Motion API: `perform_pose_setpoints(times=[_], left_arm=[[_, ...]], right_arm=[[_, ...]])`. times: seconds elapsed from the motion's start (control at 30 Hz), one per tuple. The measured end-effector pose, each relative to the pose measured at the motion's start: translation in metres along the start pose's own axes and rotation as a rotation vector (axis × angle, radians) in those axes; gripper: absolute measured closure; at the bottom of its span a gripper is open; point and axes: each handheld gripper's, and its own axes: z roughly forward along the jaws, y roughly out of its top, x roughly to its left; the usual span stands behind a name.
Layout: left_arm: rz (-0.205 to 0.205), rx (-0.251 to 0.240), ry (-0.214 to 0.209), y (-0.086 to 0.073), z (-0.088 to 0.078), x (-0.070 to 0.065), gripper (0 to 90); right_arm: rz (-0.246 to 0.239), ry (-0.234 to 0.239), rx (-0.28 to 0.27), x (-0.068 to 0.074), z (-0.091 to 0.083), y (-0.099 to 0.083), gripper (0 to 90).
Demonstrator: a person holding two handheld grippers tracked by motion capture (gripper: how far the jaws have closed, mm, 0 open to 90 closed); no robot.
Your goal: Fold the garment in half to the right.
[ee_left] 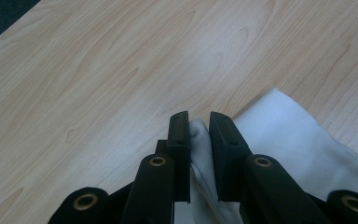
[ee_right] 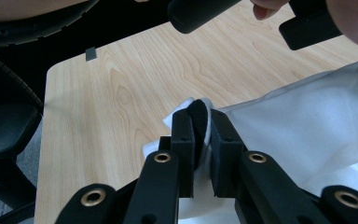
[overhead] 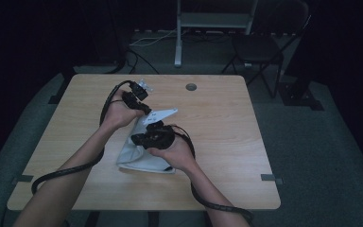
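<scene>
A white cloth lies partly on the wooden table, its upper part lifted between both hands. In the left gripper view, the left gripper is shut on a bunched fold of the cloth. My right gripper is shut on another edge of the cloth, with fabric pinched between its black pads. Seen from above, the left gripper sits just up and left of the right gripper, and the cloth hangs between them down to the table.
A round grommet hole is set near the table's far edge. A dark chair and a metal stand are beyond the table. Cables trail from both grippers across the table's near side.
</scene>
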Motion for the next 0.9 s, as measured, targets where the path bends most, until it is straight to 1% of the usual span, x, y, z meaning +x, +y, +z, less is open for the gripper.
perform_pose_setpoints(times=[0.57,0.8,0.83,0.9], left_arm=[[0.001,0.001,-0.005,0.0005,0.0035,-0.0032,79.0],[0.006,0.003,-0.007,0.0013,0.0058,-0.0060,79.0],[0.004,0.001,-0.008,0.0013,0.0063,-0.0062,79.0],[0.004,0.001,-0.007,0.0012,0.0068,-0.0068,79.0]], right_arm=[[0.014,-0.001,-0.007,-0.0028,-0.0011,-0.0070,82.4],[0.030,-0.004,-0.005,-0.0033,-0.0017,-0.0093,82.4],[0.022,-0.004,-0.006,-0.0039,-0.0017,-0.0098,82.4],[0.026,-0.004,-0.007,-0.0038,-0.0016,-0.0105,82.5]])
